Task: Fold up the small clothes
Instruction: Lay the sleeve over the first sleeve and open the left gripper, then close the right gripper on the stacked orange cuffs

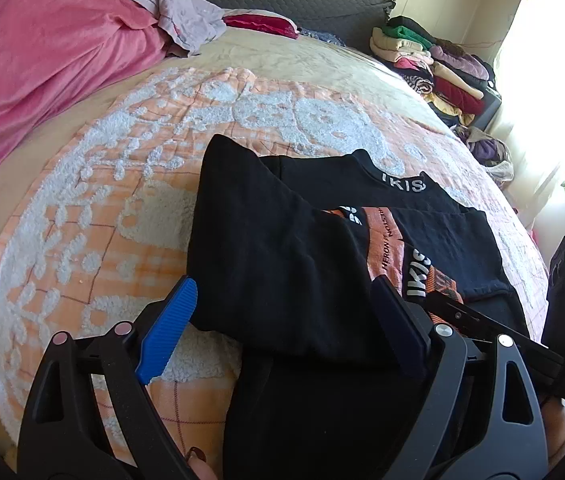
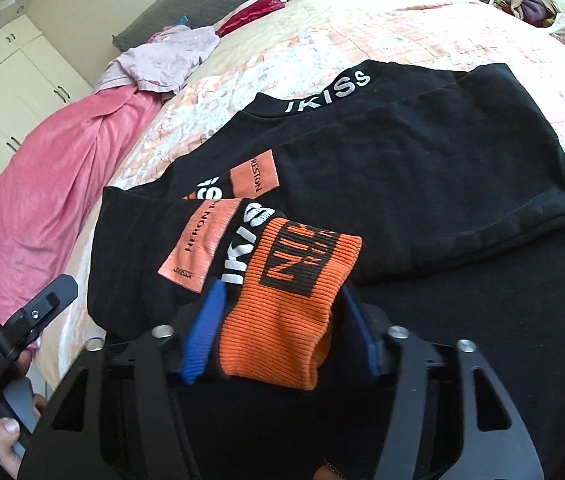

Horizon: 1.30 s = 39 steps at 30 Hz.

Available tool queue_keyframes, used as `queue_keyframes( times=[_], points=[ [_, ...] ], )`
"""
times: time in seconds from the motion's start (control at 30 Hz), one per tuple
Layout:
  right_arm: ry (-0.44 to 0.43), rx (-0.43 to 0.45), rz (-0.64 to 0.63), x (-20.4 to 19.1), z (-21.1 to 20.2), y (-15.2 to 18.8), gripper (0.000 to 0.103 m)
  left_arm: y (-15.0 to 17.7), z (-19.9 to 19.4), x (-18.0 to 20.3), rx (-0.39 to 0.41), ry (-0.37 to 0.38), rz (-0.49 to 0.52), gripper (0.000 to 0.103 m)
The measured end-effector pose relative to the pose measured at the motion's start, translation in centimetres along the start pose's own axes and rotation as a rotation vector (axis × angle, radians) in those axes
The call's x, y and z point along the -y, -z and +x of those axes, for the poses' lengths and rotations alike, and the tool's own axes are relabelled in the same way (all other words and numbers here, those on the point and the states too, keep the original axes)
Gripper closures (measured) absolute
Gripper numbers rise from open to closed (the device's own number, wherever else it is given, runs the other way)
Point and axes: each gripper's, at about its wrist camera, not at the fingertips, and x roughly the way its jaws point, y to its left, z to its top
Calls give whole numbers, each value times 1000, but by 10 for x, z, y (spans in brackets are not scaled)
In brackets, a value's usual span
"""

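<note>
Right gripper (image 2: 282, 332) pinches the orange cuff (image 2: 294, 304); left gripper (image 1: 282, 332) gapes over the black sweatshirt (image 1: 282, 248).

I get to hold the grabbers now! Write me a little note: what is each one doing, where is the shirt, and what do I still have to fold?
Left gripper: fingers wide open, straddling the folded left side of the black top, not pinching it.
Right gripper: fingers closed on the orange ribbed cuff of the right sleeve.
The top lies on the orange and white blanket, collar at the far end.
Done: left side and sleeve folded in over the body.
Left: probably lay the right sleeve down flat, let go, then fold the top in half.
Other clothes wait near the pillow.
</note>
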Motion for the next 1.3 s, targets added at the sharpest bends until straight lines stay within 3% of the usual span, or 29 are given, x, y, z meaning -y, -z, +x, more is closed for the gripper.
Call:
queue_keyframes(
  times=[0.07, 0.13, 0.23, 0.53, 0.8, 1.07, 1.3],
  points=[
    [2, 2, -11, -1, 0, 1, 65, 1, 1, -1, -3, 3, -4, 22],
    [-5, 1, -29, -4, 0, 1, 83, 0, 2, -3, -7, 2, -11, 22],
    [10, 24, -89, -13, -8, 0, 94, 0, 2, -6, -8, -2, -20, 22],
    [-5, 110, -244, -36, -36, -28, 96, -3, -3, -15, 1, -12, -47, 22],
    [86, 199, -350, -36, -59, -65, 97, -7, -7, -17, 11, -13, -59, 22],
    [189, 258, -311, 7, -77, -87, 97, -12, -8, -9, 16, -10, -39, 22],
    [221, 261, -270, 34, -80, -88, 97, -16, -1, 7, 10, -4, -2, 22]
  ],
)
